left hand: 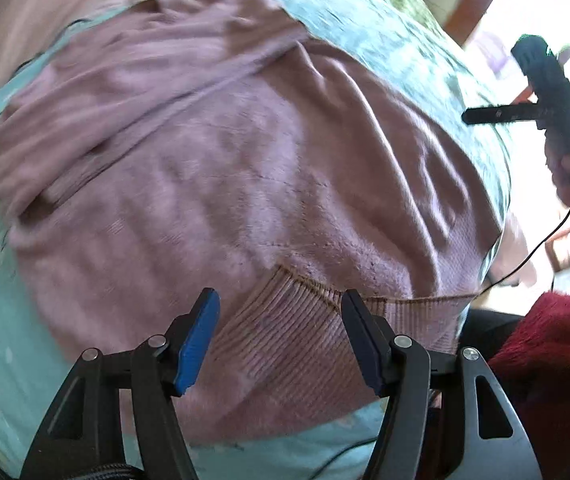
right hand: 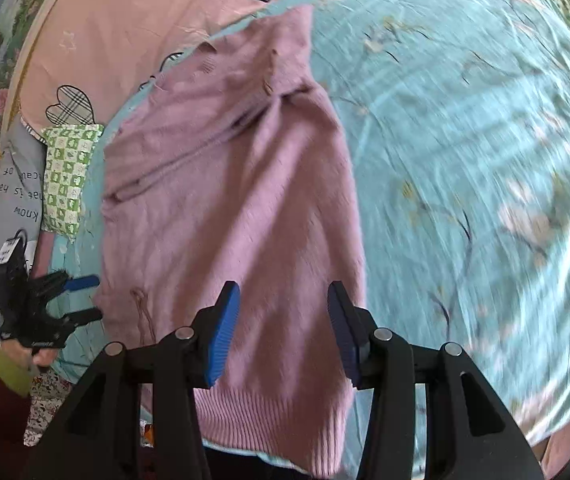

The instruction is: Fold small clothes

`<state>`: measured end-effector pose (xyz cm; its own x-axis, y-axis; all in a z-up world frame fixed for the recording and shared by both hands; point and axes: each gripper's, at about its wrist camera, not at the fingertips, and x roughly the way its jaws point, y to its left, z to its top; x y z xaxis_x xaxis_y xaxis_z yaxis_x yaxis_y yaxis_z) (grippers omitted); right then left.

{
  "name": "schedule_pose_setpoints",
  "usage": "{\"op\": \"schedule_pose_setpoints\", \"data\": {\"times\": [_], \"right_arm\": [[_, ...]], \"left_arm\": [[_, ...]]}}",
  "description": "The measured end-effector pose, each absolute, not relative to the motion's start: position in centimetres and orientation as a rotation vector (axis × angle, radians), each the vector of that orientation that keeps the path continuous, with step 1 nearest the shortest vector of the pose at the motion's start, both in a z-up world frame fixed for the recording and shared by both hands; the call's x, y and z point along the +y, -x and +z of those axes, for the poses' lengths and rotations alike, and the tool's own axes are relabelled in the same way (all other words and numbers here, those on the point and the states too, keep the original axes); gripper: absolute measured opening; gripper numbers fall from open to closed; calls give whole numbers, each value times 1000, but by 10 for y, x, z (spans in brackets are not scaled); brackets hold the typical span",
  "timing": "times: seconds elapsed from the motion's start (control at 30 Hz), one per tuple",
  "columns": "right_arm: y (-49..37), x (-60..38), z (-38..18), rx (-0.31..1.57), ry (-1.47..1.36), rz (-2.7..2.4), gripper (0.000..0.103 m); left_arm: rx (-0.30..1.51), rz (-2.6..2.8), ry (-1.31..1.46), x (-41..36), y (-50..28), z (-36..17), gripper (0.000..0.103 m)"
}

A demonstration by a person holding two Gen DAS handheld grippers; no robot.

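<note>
A pink knit sweater (left hand: 225,168) lies spread on a light blue floral bedsheet (left hand: 397,36), a sleeve folded across its body. My left gripper (left hand: 279,308) is open and empty just above the ribbed hem (left hand: 297,328). My right gripper (right hand: 283,312) is open and empty above the sweater's (right hand: 229,200) lower body near its right edge. The right gripper also shows in the left wrist view (left hand: 485,114) at the far right, off the sweater. The left gripper shows in the right wrist view (right hand: 89,298) by the sweater's left edge.
A pink quilt with plaid hearts (right hand: 117,32) lies beyond the sweater. A green checked pillow (right hand: 69,176) and a grey printed cloth (right hand: 1,208) lie to the left. The bedsheet (right hand: 485,160) stretches to the right. A dark red garment (left hand: 557,352) sits at the bed's near edge.
</note>
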<state>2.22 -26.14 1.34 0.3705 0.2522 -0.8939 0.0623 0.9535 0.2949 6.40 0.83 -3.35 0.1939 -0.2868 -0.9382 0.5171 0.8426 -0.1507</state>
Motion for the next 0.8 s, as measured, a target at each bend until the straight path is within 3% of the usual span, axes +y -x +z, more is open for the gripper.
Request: {"op": "schedule_pose_setpoints", "data": {"times": [0.2, 0.3, 0.33, 0.37, 0.43, 0.63, 0.7, 0.73, 0.8], "right_arm": [[5, -268, 1, 1234, -307, 94, 47], [16, -271, -9, 1259, -320, 80, 47], [19, -271, -13, 1267, -324, 77, 47], [22, -272, -16, 1276, -328, 76, 47], [26, -271, -23, 1300, -334, 80, 47], [34, -263, -39, 1355, -292, 87, 47], [35, -255, -41, 1367, -280, 136, 38], [36, -252, -44, 1378, -267, 158, 13], [37, -247, -49, 1412, -240, 182, 8]], "left_arm": [[1340, -623, -300, -7, -69, -74, 62], [1348, -652, -266, -8, -61, -82, 46], [1345, -673, -255, -9, -56, -81, 29], [1345, -694, -246, -9, -51, -81, 18], [1317, -705, -264, -11, -35, -76, 10], [1259, -636, -154, 21, 11, -55, 9], [1253, -585, -86, 38, 28, -52, 8], [1251, -564, -64, 46, 33, -52, 8], [1253, -517, -14, 62, 43, -52, 8]]}}
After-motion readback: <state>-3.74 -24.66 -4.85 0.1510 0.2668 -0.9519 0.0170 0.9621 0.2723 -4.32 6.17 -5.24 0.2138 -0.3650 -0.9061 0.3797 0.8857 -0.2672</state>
